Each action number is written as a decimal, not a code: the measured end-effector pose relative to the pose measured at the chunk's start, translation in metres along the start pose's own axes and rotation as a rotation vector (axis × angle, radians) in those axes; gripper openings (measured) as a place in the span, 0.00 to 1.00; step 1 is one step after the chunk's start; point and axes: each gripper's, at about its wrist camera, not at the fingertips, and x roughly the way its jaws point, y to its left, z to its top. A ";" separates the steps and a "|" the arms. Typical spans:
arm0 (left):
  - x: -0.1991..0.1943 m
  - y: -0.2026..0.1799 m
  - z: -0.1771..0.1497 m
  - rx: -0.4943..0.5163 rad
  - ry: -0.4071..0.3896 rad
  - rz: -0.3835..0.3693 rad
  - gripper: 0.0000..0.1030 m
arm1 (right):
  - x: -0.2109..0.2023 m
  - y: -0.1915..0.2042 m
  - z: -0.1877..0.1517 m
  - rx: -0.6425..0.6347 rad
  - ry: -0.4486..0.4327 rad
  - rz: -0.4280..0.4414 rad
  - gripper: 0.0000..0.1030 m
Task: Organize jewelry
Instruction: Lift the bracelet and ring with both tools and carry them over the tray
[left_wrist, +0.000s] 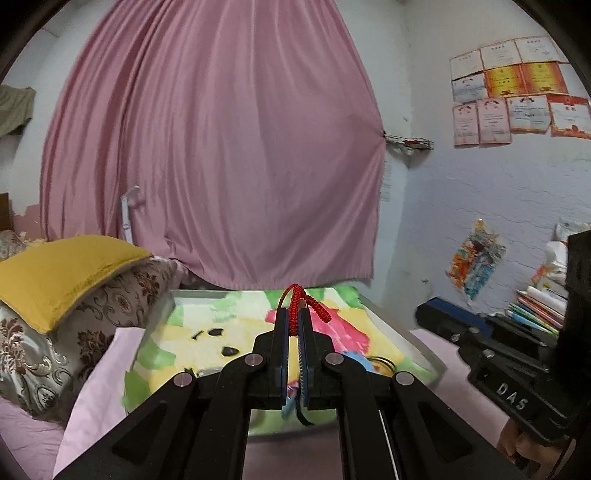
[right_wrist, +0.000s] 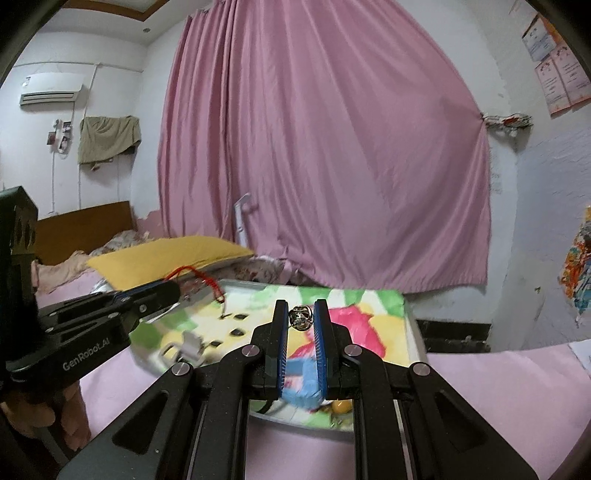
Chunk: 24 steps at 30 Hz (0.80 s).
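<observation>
Above the colourful tray (left_wrist: 376, 314) on the bed, the left claw (left_wrist: 292, 321) is clamped on a red braided cord bracelet (left_wrist: 295, 302), its loop standing up past the fingertips, likely lifted clear so it does not snag the small dark pieces (left_wrist: 228, 350) lying on the tray. Beside it, the right claw (right_wrist: 301, 319) pinches a small silvery ornament (right_wrist: 302, 317) between its blue pads (right_wrist: 320, 332), held over the tray, probably so each item can be set down apart from the others.
</observation>
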 end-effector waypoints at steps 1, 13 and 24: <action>0.002 0.000 0.000 -0.003 -0.003 0.004 0.04 | 0.002 -0.001 0.000 0.000 -0.008 -0.012 0.12; 0.024 0.002 -0.007 -0.016 -0.001 0.035 0.05 | 0.020 -0.009 -0.003 0.003 0.017 -0.061 0.12; 0.043 0.005 -0.014 -0.037 0.097 0.026 0.05 | 0.045 -0.023 -0.007 0.039 0.129 -0.066 0.12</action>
